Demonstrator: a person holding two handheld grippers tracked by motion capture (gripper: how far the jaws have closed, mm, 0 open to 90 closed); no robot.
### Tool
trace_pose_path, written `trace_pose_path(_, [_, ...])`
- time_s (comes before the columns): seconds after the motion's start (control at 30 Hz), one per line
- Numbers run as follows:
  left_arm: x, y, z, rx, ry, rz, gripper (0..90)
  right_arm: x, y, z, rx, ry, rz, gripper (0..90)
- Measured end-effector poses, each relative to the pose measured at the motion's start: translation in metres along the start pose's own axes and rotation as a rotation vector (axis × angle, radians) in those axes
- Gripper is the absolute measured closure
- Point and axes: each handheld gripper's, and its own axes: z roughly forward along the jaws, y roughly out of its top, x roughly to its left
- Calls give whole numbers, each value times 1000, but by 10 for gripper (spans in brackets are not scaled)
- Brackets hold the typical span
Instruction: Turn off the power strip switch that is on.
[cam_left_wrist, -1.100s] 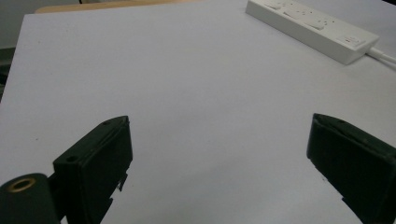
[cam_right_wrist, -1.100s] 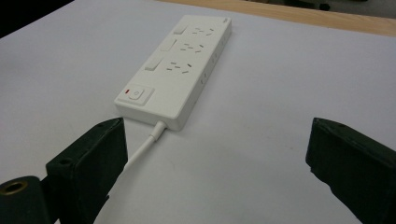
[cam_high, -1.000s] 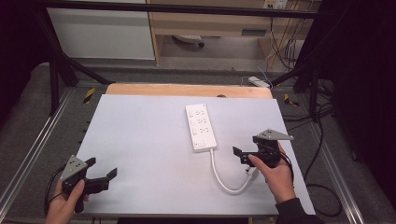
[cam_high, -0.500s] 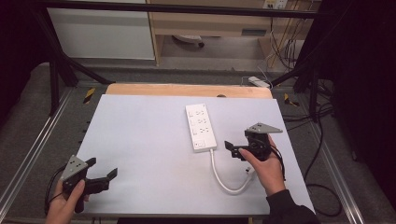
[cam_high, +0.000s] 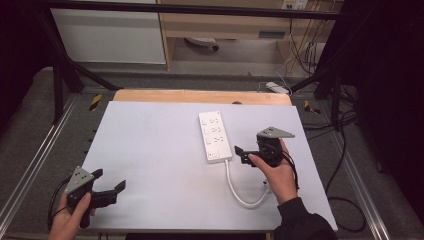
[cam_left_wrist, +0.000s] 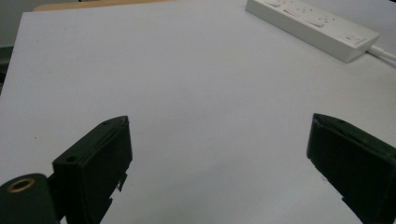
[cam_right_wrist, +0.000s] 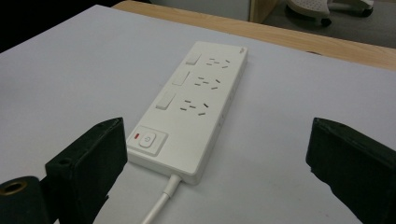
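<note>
A white power strip (cam_high: 215, 136) (cam_right_wrist: 192, 107) lies flat near the middle of the pale table, its main switch (cam_right_wrist: 148, 140) at the near end. Its white cord (cam_high: 240, 192) loops toward the front edge. My right gripper (cam_high: 239, 154) (cam_right_wrist: 215, 168) is open, just right of the strip's near end, jaws pointing at it with nothing between them. My left gripper (cam_high: 110, 189) (cam_left_wrist: 219, 163) stands open at the front left corner over bare table, with the strip (cam_left_wrist: 314, 24) far off at the upper right of its view.
The pale table top (cam_high: 150, 150) has a wooden strip (cam_high: 200, 96) along its far edge. Metal rails (cam_high: 30, 165) run down both sides. Cables and a small white adapter (cam_high: 277, 88) lie on the floor beyond the far right corner.
My right gripper has moved left and forward, closer to the power strip's near end. The left gripper has stayed in place.
</note>
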Motion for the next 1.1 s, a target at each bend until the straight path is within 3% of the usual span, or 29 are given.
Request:
trace_pose_path(0.73, [1,0,0,6,1,-3,64,12,18,17,-4,14,-19,58])
trace_pose_path(1.1, [1,0,0,1,0,-3,65,17,35,26,-21,5,-41,133])
